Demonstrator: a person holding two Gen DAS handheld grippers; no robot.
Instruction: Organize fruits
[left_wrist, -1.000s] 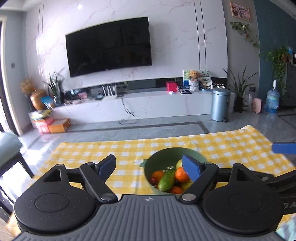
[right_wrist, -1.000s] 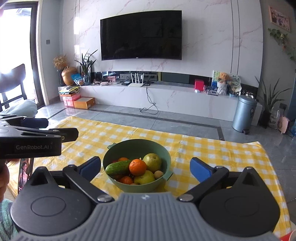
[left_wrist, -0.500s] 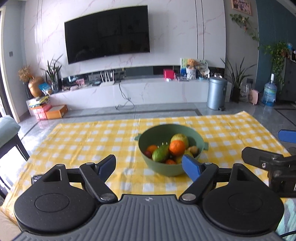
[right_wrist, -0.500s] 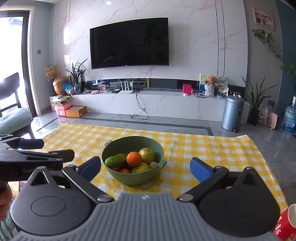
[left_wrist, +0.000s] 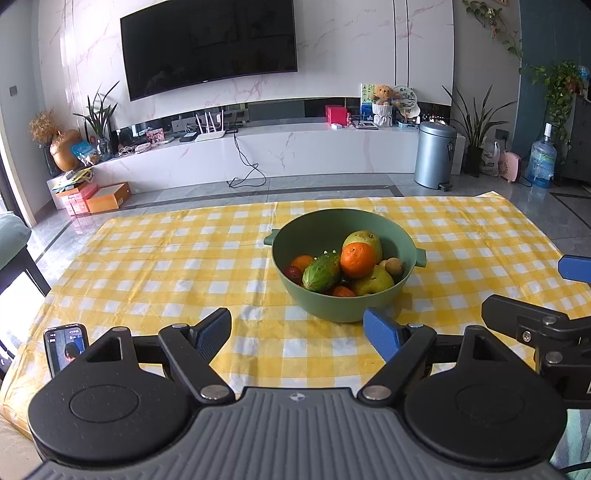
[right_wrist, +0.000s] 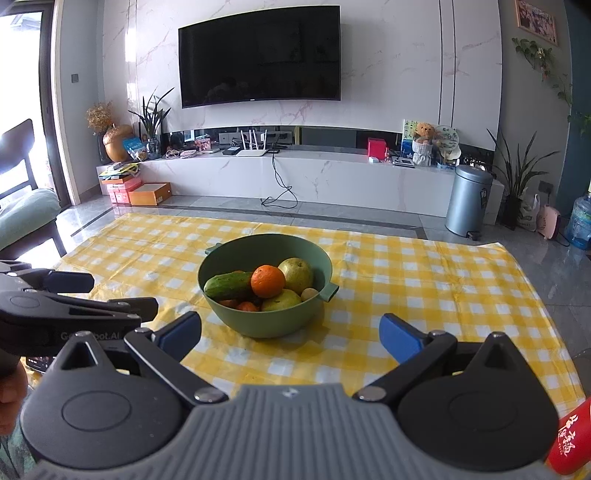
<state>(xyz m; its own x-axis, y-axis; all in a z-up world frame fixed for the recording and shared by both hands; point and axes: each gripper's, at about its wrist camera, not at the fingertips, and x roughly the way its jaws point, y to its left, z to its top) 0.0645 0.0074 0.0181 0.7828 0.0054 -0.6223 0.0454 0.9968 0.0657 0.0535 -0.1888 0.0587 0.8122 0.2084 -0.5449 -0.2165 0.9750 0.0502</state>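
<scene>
Your left gripper (left_wrist: 297, 334) and right gripper (right_wrist: 290, 332) show matt black plastic arms, ribbed grey housings and 2 smooth blue finger pads each. The green bowl (left_wrist: 347, 302) you face looks like matt plastic. Its orange (left_wrist: 357, 260) has a dimpled, faintly shiny skin; the cucumber (right_wrist: 228, 285) is bumpy and glossy. The yellow checked tablecloth (left_wrist: 166, 266) has a slight sheen with creases. The phone (left_wrist: 65, 349) beside you has a glossy glass screen.

Both wrist views toward shared bowl (left_wrist: 347, 266)
</scene>
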